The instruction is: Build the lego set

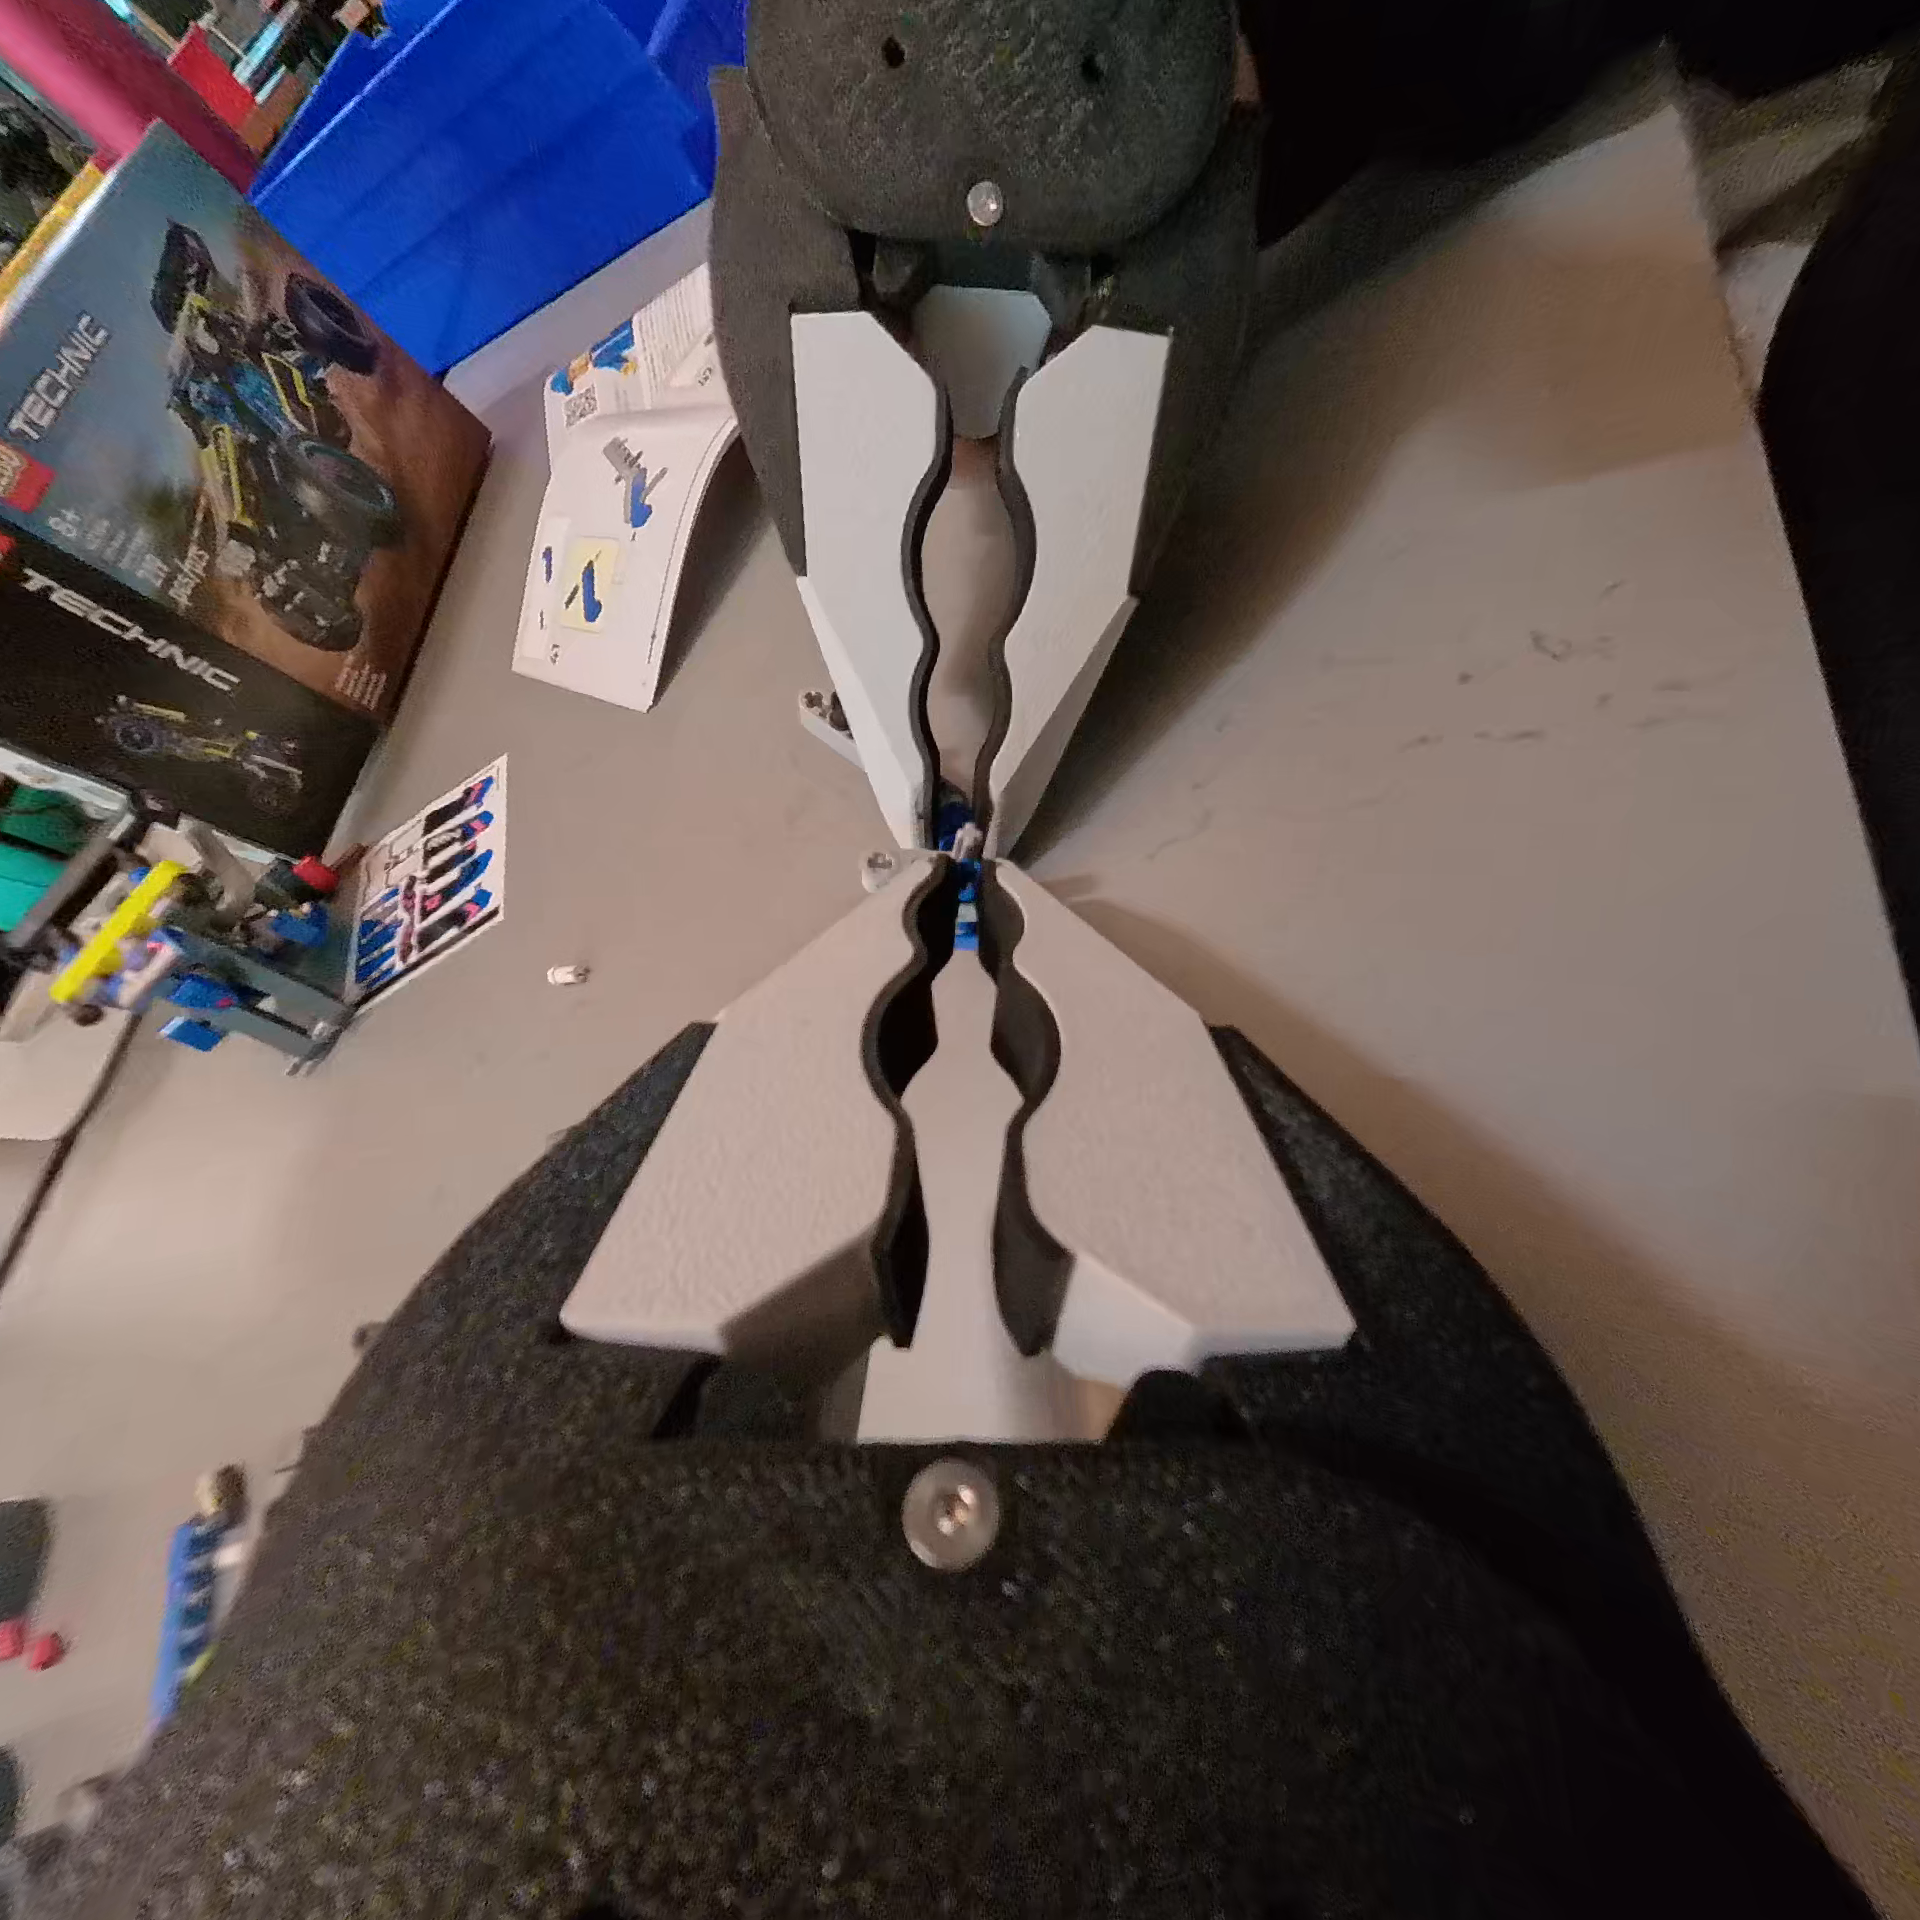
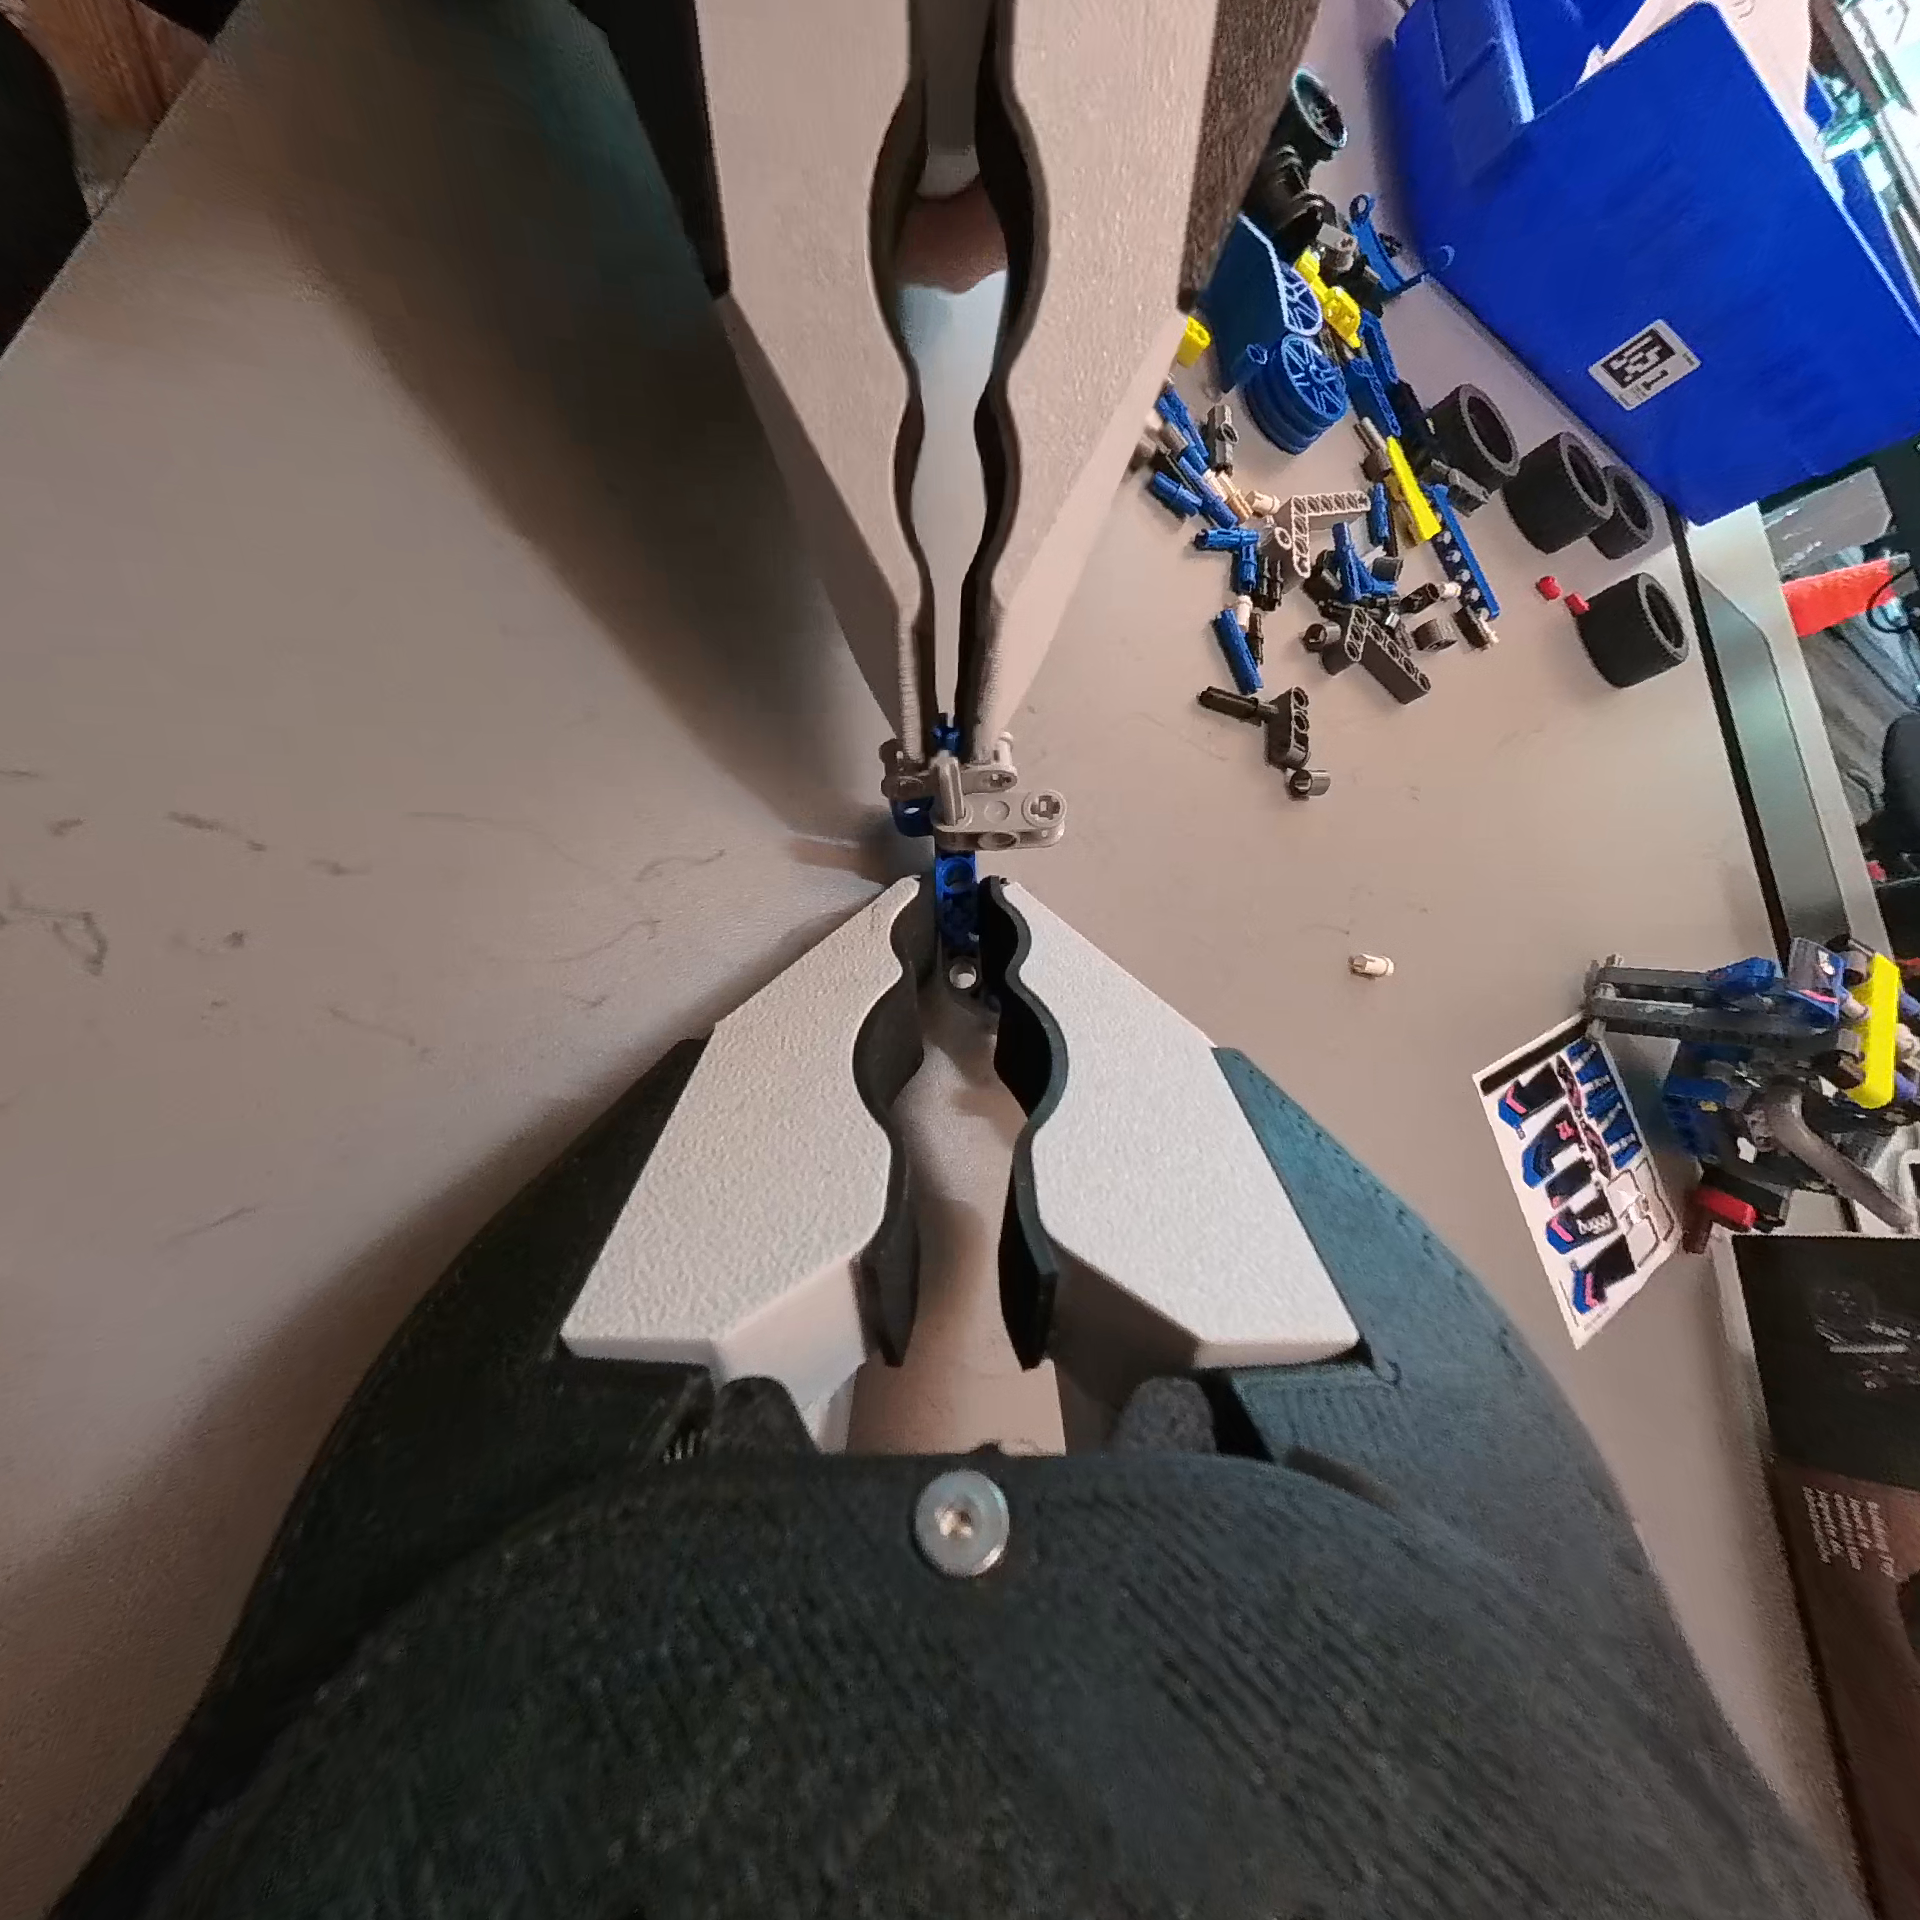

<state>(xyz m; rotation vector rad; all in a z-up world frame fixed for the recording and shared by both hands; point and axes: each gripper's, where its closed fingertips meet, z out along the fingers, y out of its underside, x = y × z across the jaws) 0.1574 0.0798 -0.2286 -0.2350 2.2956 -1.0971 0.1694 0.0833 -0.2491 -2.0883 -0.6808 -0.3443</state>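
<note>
My two grippers meet tip to tip above the grey table [image 1: 1351, 727]. Between them is a small subassembly, a blue beam [image 2: 954, 920] with light grey connectors [image 2: 987, 810] on one end. My right gripper [image 2: 956, 904] is shut on the blue beam. My left gripper [image 2: 948, 743] comes in from the top of the right wrist view and is shut on the grey connector end. In the left wrist view my left gripper [image 1: 961, 896] pinches the blue part [image 1: 966, 925], and the right gripper [image 1: 956, 821] faces it. Most of the subassembly is hidden between the pads there.
A partly built blue and yellow model [image 2: 1787, 1060] and a sticker sheet [image 2: 1579, 1174] lie to one side. Loose parts [image 2: 1351, 520], black tyres [image 2: 1558, 488] and a blue bin [image 2: 1662, 260] sit farther off. The set box [image 1: 208, 436], an open booklet [image 1: 623, 520] and a tan pin [image 1: 568, 974] lie on the table. My two grippers' fingertips are within a few centimetres of each other. The tan pin [image 1: 568, 974] is about 12 cm from my right fingertips. The right camera catches it too, in the right wrist view [image 2: 1368, 970].
</note>
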